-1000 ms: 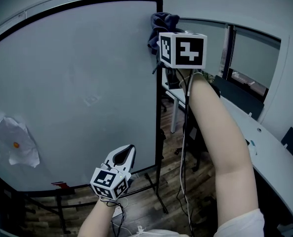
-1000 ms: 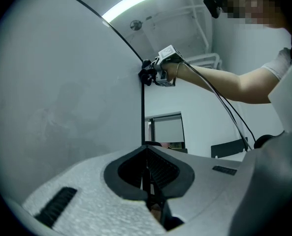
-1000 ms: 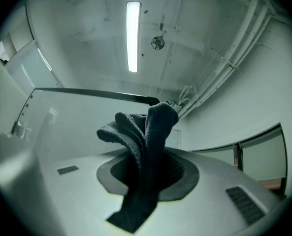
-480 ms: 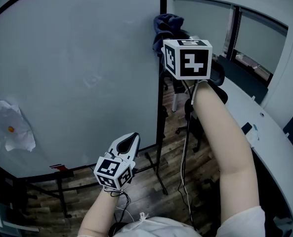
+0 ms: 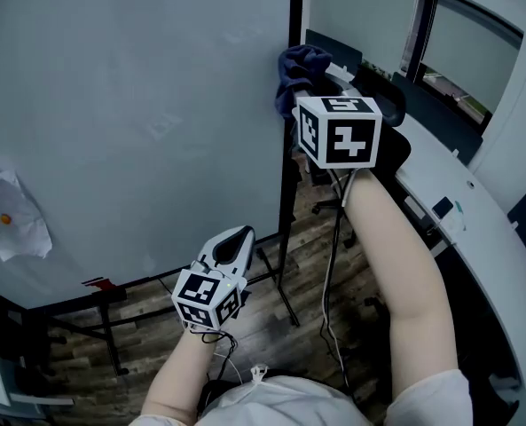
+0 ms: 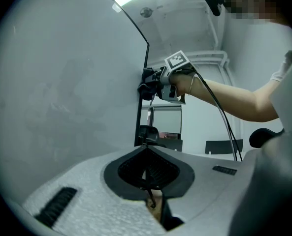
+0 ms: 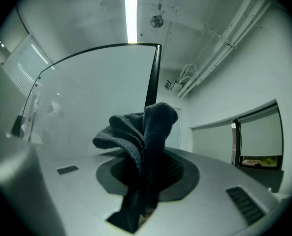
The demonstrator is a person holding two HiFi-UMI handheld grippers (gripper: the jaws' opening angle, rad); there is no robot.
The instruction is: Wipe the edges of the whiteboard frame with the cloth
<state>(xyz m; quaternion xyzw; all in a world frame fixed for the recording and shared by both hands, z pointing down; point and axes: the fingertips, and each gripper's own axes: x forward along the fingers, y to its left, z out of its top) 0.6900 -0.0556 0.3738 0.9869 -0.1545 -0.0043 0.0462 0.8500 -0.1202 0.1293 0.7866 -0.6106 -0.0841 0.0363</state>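
The whiteboard (image 5: pixel 138 114) fills the left of the head view, with its black frame (image 5: pixel 294 78) running down its right side. My right gripper (image 5: pixel 303 94) is shut on a dark bunched cloth (image 5: pixel 298 67) that presses against that right frame edge. In the right gripper view the cloth (image 7: pixel 141 132) rises from the jaws in front of the frame (image 7: pixel 152 77). My left gripper (image 5: pixel 234 240) hangs lower, near the board's bottom right corner, shut and holding nothing. From the left gripper view, the left gripper (image 6: pixel 146 150) faces up along the frame (image 6: pixel 141 102) toward the cloth (image 6: pixel 146 84).
A crumpled white paper (image 5: pixel 10 211) sticks to the board at the left. A small red item (image 5: pixel 98 283) lies at the bottom rail. The stand's legs (image 5: pixel 278 295) rest on the wooden floor. A curved white desk (image 5: pixel 475 229) and a dark chair (image 5: pixel 388 127) stand right. A cable (image 5: pixel 329 264) hangs from my right arm.
The right gripper and cloth have slid down the right frame edge from the top corner, which has left the head view. The left gripper has barely moved.
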